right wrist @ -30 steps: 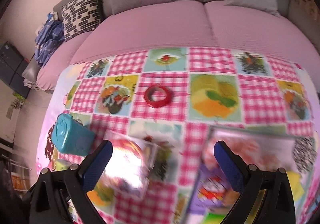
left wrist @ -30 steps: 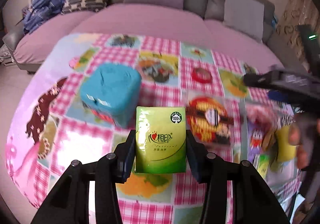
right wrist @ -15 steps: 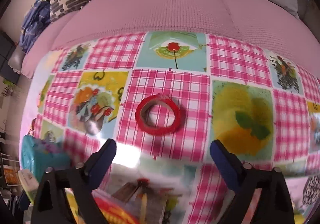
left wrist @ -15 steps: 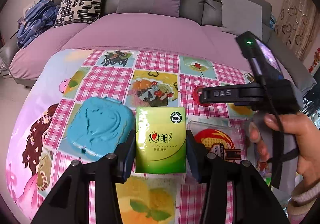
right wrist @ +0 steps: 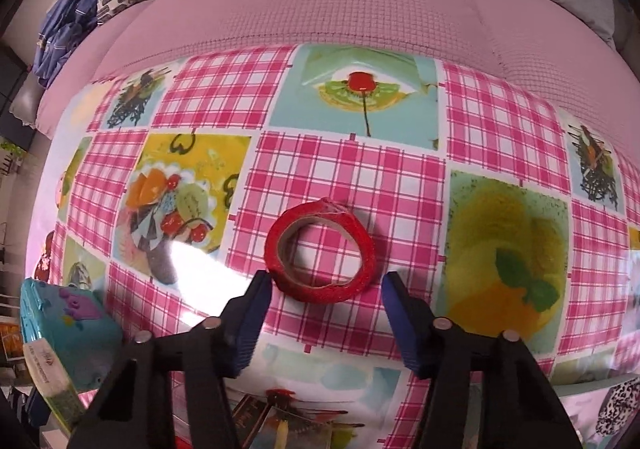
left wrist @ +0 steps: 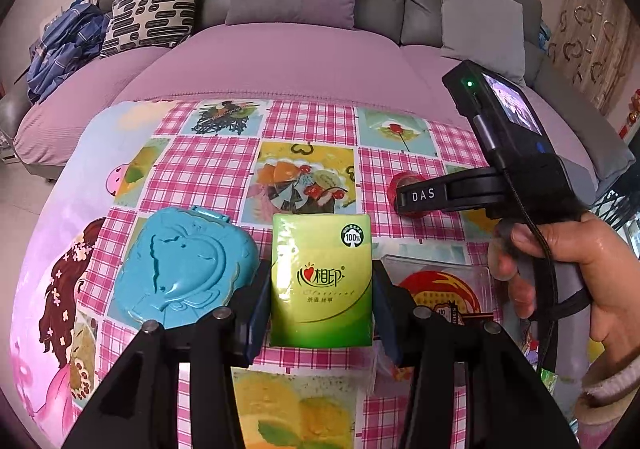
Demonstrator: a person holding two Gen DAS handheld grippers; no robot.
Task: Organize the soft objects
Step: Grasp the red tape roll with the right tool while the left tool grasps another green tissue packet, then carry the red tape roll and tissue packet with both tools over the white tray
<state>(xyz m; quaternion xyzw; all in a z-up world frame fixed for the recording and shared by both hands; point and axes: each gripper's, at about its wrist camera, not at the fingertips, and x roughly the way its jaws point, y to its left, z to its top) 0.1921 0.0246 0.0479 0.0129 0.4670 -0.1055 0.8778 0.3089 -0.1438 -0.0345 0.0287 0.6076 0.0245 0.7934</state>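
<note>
My left gripper is shut on a green tissue pack, held upright above the checked tablecloth. A blue heart-embossed case lies just left of it. A red tape roll lies flat on the cloth. My right gripper points steeply down over it, its jaws closing with the near half of the roll between the blue pads. A thin gap still shows at the right pad. In the left wrist view the right gripper hides most of the tape roll.
A person's hand grips the right tool. Clear packets with cartoon prints lie at the near right of the table. A pink sofa seat with grey and patterned cushions runs along the table's far edge. In the right wrist view, the blue case and tissue pack sit far left.
My right gripper has come down and forward over the red tape roll, and its jaws have narrowed around it. My left gripper shifted a little beside the blue case, still holding the tissue pack.
</note>
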